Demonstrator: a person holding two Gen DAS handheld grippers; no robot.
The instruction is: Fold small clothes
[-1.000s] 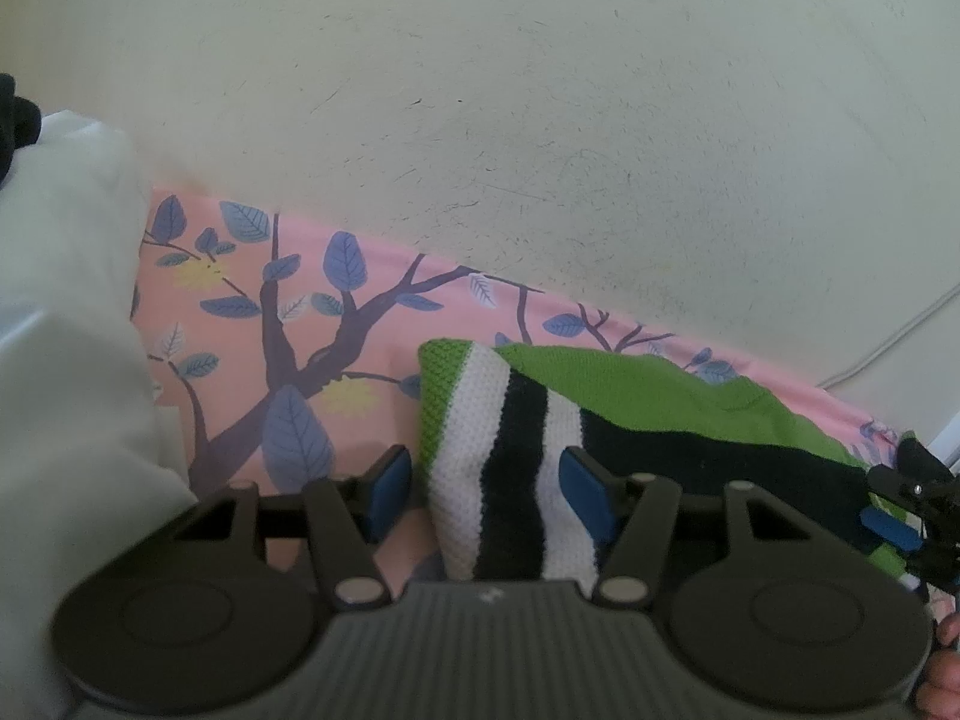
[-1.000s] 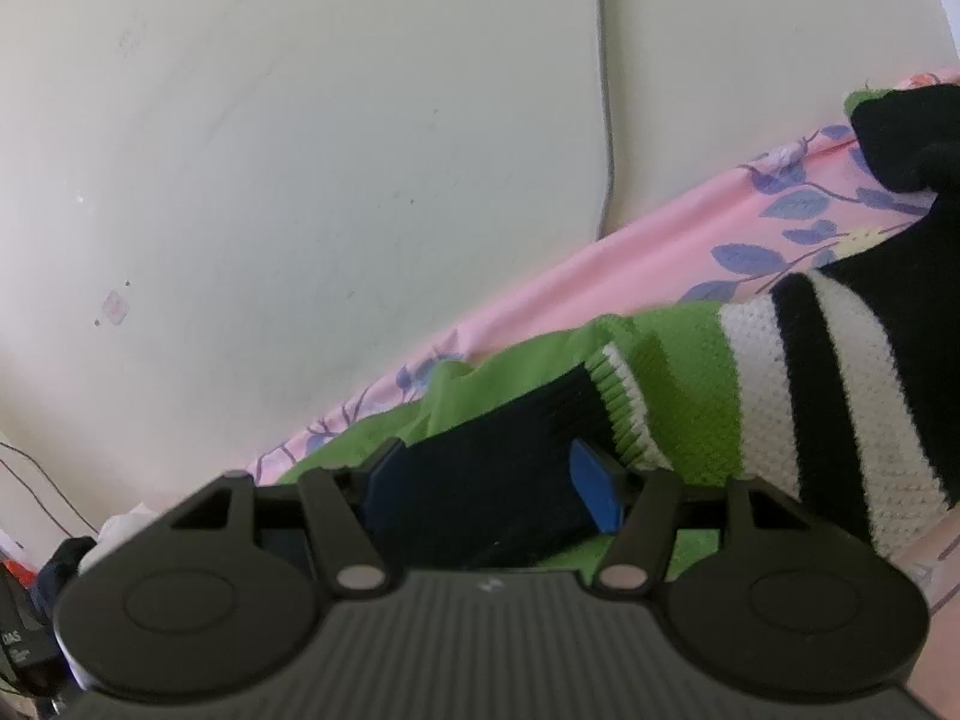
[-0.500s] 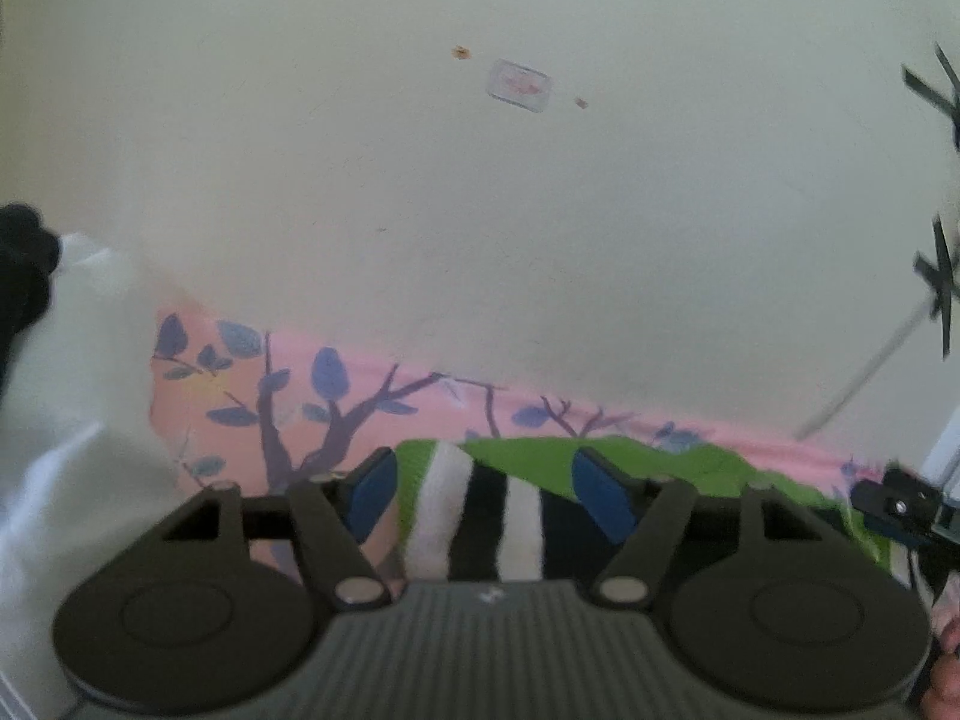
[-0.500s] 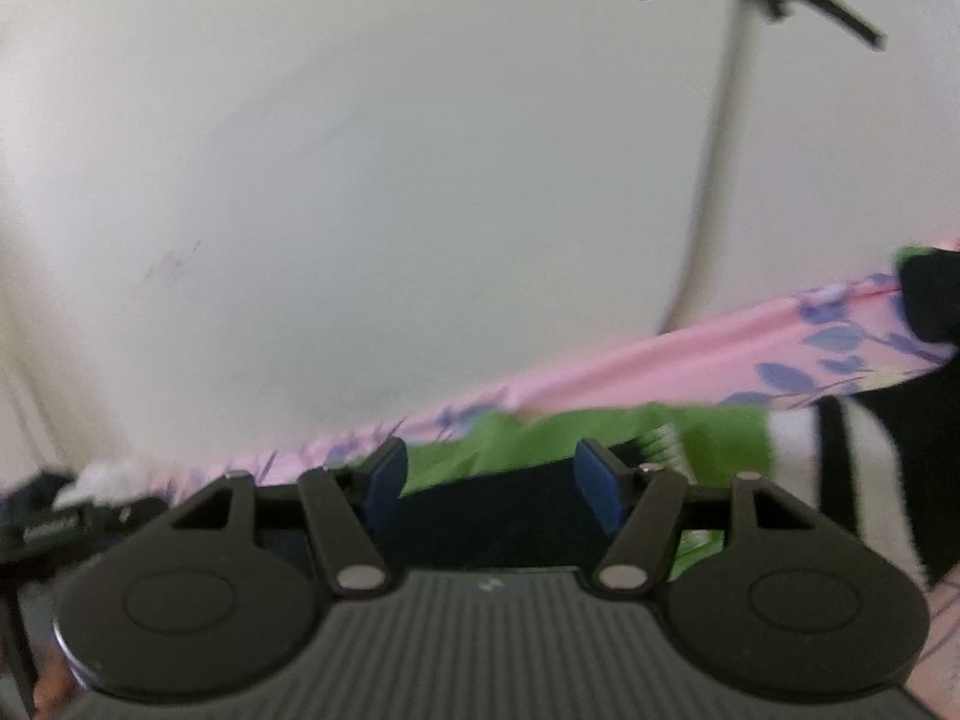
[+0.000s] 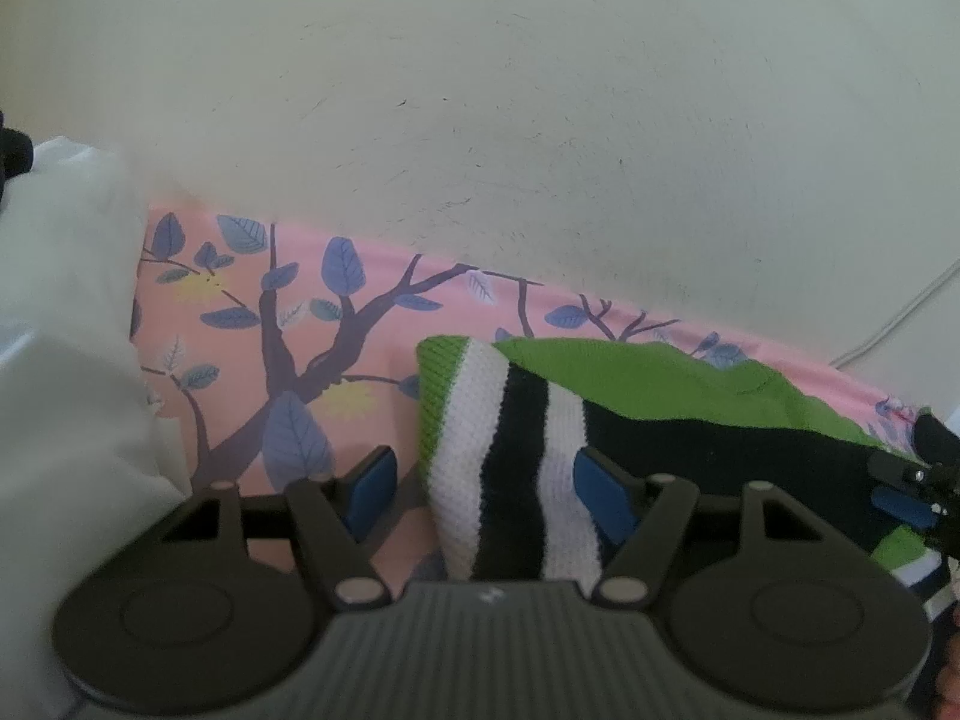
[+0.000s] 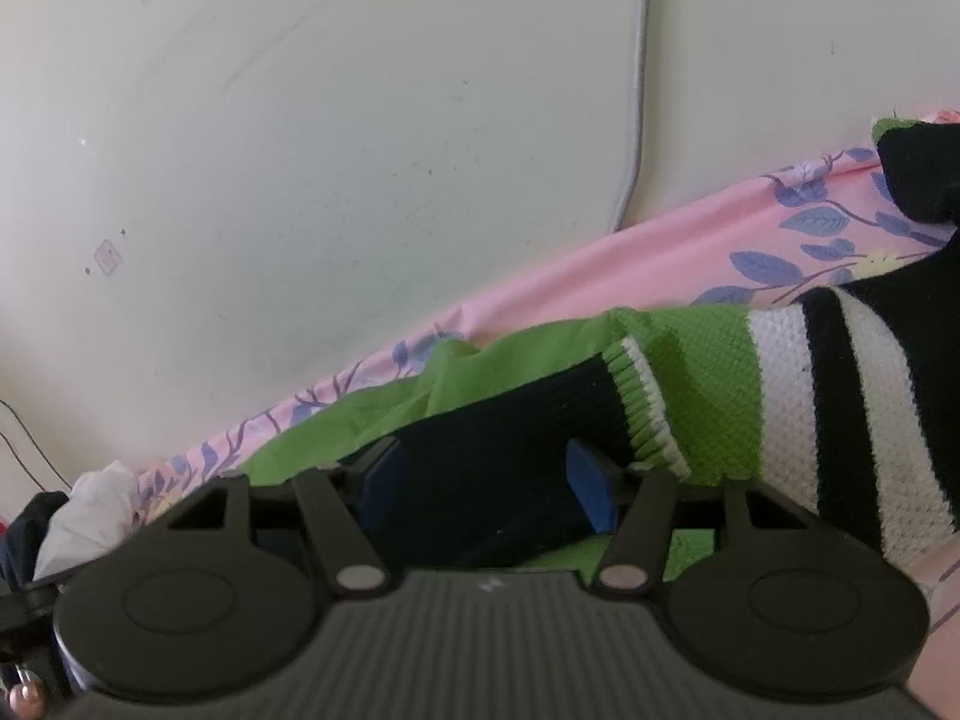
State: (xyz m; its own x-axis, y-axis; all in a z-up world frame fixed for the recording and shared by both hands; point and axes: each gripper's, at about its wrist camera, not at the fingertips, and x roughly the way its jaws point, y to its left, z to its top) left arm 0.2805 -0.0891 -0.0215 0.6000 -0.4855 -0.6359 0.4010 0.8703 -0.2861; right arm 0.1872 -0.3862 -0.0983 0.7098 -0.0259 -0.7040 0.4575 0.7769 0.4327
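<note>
Fingers of my left gripper (image 5: 486, 489) stand about half open and have just been opening. The striped end of the sweater (image 5: 516, 450) sits between them, but only the right-hand pad touches the knit. The left-hand pad is clear of it, over the pink sheet (image 5: 252, 360), so I read this side as not gripping.

My right gripper (image 6: 486, 486) has just been closing. Its two pads sit against either side of the black sleeve (image 6: 510, 438), just short of the ribbed green-and-white cuff, which I take as a hold.

The sweater lies on the sheet close to the wall (image 5: 480, 120). Its long axis runs sideways across both grippers, not away from them. In the left view it stretches from my left fingers off to the right, as far as the right gripper at the picture's edge. In the right view the striped body spreads to the right of the held sleeve.

My judgement: the fold turns on carrying the sleeve across the body along that axis. The right hand already has cloth, so it is the better placed to lead. The left would need to close on the striped edge first, or merely pin it down.
</note>
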